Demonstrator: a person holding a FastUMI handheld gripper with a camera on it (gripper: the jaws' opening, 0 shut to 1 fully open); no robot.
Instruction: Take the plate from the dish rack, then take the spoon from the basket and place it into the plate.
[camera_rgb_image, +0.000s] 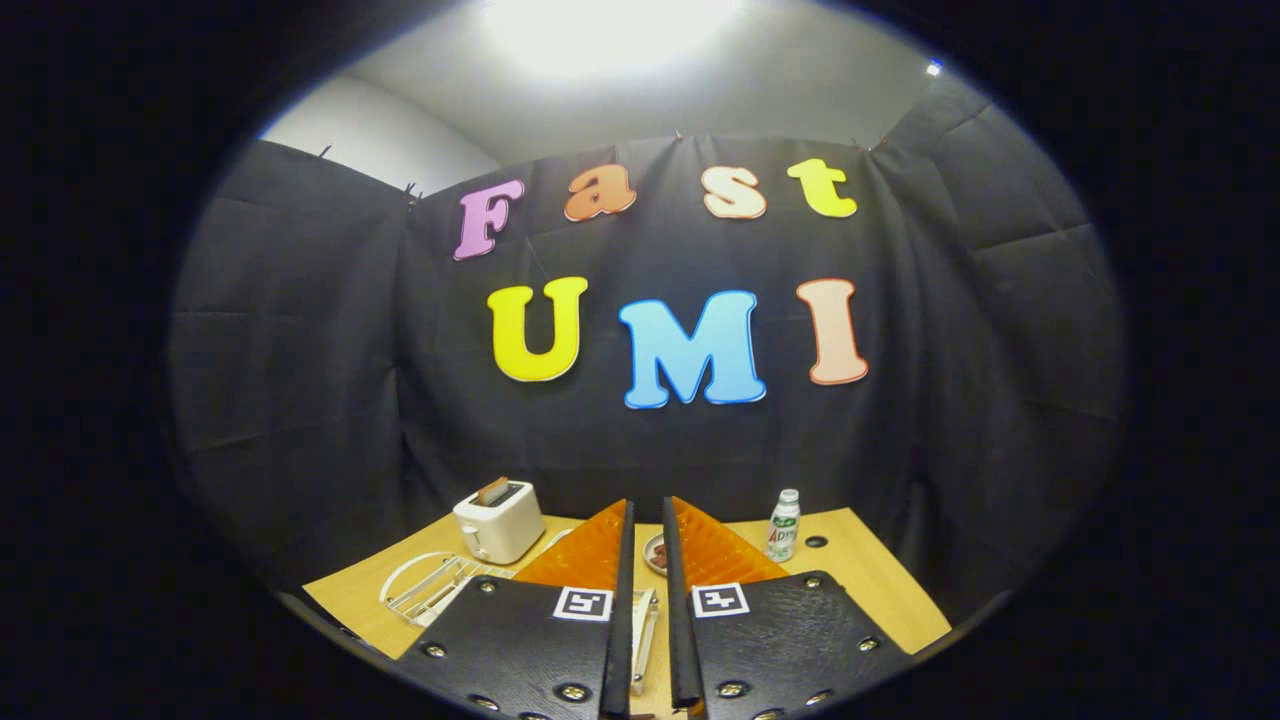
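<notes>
Your jaws (648, 520) ride high over the wooden counter (870, 570), drawn nearly together with a thin gap, gripping nothing. A white toaster (498, 521) with a slice in its slot stands ahead to their left. The wire dish rack (430, 587) lies nearer, left of the jaws; whether it holds the plate cannot be told. A small bottle (783, 525) stands ahead right.
</notes>
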